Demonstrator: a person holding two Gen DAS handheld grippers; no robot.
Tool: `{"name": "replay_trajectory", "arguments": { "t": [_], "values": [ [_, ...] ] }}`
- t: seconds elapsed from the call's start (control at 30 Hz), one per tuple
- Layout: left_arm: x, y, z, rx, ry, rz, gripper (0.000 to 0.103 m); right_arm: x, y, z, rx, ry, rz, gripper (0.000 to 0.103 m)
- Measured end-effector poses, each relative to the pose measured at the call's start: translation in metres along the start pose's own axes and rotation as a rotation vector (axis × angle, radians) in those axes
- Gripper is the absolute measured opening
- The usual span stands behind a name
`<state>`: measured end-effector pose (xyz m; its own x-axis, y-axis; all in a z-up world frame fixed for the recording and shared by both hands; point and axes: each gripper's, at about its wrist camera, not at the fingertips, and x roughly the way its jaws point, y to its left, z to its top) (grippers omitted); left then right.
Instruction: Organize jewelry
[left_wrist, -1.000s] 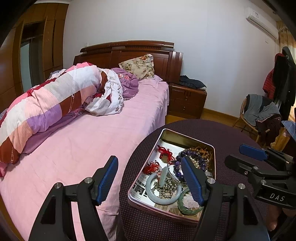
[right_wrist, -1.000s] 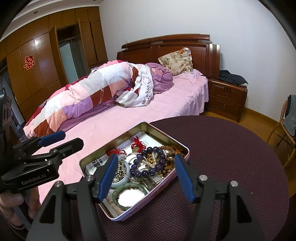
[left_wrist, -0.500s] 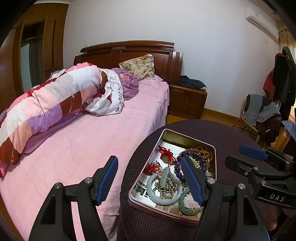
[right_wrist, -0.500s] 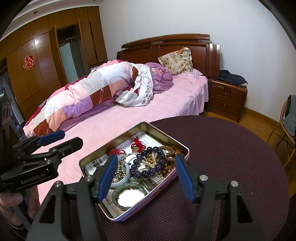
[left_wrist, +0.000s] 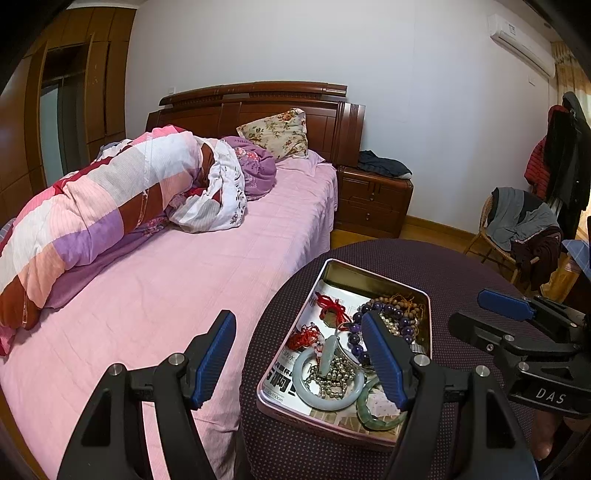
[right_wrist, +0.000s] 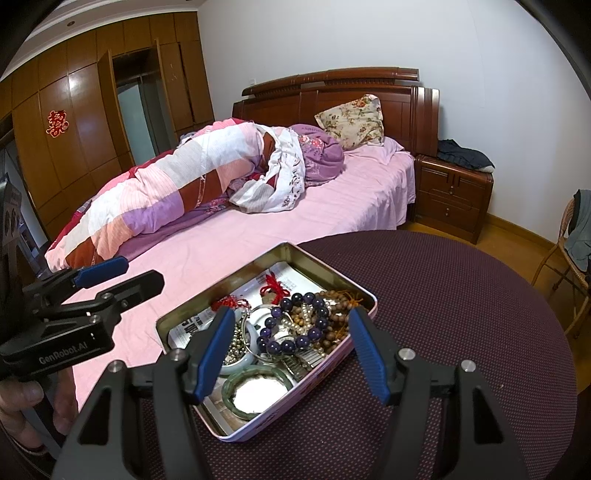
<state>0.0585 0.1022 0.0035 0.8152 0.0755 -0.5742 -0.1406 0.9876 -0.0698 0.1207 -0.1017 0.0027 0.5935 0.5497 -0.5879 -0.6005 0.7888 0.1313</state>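
Note:
An open metal tin (left_wrist: 429, 306) (right_wrist: 364, 291) sits on a round table with a dark purple dotted cloth (right_wrist: 461, 314). It holds a purple bead bracelet (right_wrist: 291, 345), brown wooden beads (right_wrist: 338, 299), a pale jade bangle (left_wrist: 306, 395), a green jade bangle (right_wrist: 231, 387) (left_wrist: 364, 415), red knotted cords (left_wrist: 332, 304) and silver beads. My left gripper (left_wrist: 299, 358) is open and empty, hovering over the tin's near left edge. My right gripper (right_wrist: 291, 349) is open and empty, above the tin's near side.
A bed with a pink sheet (left_wrist: 184, 280) and a rolled quilt (left_wrist: 92, 210) lies left of the table. A wooden nightstand (left_wrist: 373, 203) stands by the headboard. A chair with clothes (left_wrist: 517, 229) is at the right. Each gripper shows in the other's view.

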Motion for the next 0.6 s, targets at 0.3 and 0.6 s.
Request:
{"name": "replay_trajectory", "arguments": {
  "t": [0.3,0.6],
  "values": [
    [0.0014,0.0005,0.0018,-0.006,0.002,0.001,0.071,-0.0001,-0.0018,0.0008,-0.001,-0.003,-0.004,0.068],
    [0.0054,0.0034,0.0010,-0.025,0.022,0.005,0.071,-0.0005,-0.0073,0.0025,-0.001,-0.006,-0.009,0.069]
  ]
}}
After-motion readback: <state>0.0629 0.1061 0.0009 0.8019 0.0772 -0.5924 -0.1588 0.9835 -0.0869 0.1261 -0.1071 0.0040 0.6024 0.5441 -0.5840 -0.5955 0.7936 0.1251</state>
